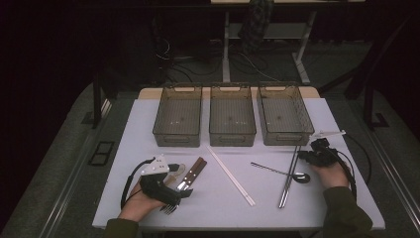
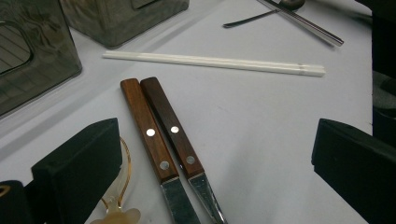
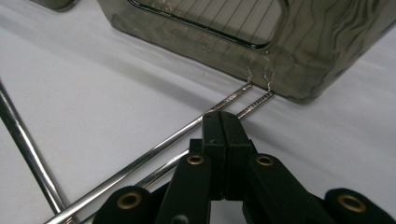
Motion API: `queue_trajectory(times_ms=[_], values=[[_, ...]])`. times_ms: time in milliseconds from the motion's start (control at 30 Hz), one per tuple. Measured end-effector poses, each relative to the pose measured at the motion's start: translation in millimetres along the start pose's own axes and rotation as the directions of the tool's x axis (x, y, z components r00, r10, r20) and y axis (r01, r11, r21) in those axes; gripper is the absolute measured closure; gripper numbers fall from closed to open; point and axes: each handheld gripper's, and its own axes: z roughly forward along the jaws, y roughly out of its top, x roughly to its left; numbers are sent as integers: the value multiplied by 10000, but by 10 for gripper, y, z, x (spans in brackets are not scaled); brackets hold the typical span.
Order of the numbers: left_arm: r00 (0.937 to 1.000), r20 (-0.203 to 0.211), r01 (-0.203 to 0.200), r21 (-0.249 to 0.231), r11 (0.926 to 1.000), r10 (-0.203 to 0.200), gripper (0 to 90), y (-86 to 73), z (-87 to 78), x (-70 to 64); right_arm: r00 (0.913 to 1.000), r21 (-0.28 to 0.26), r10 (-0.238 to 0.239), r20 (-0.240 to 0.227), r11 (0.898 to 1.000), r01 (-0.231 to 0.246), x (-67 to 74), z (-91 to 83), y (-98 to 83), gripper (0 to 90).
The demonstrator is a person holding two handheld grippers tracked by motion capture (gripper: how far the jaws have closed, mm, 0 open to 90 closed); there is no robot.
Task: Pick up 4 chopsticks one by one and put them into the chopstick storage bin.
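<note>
Right gripper [image 3: 224, 140]: jaws pressed together, empty, just above the 2 steel chopsticks [image 3: 154, 156].
Left gripper [image 2: 215, 186]: jaws wide, over 2 wooden-handled knives [image 2: 163, 140].
Chopsticks' place: on the surface [image 1: 223, 193], tips touching the right bin [image 3: 327, 60].
Risk: closed jaws may nudge the chopsticks, rolling them apart.

Brown-handled knives [image 2: 161, 135]; white chopsticks [image 2: 215, 63]; silver chopsticks [image 3: 154, 156]; smoky-grey bins [image 1: 232, 116].

no text, label or number can be read on anything here.
</note>
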Motion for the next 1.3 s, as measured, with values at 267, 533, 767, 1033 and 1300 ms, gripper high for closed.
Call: queue_trajectory(times_ms=[267, 533, 767, 1033, 1300], values=[[10000, 5, -3, -11, 10000, 3, 4, 0, 3, -1, 9998, 47, -183, -85, 9998, 183, 46, 13, 11, 896], [10000, 9, 34, -31, 10000, -34, 5, -1, -2, -1, 9999, -146, 17, -162, 9999, -19, 57, -50, 11, 869], [10000, 9, -3, -6, 10000, 3, 5, 2, 2, -2, 9981, -402, -189, -583, 9991, 165, 187, -134, 18, 868], [10000, -11, 16, -35, 10000, -16, 5, 3, 1, -7, 9752, -509, -1309, -1786, 9910, 1238, 576, -298, -57, 895], [10000, -3, 23, -46, 10000, -23, 5, -1, -5, -7, 9281, -79, -2597, -2668, 9636, 2673, 1002, -318, -224, 895]])
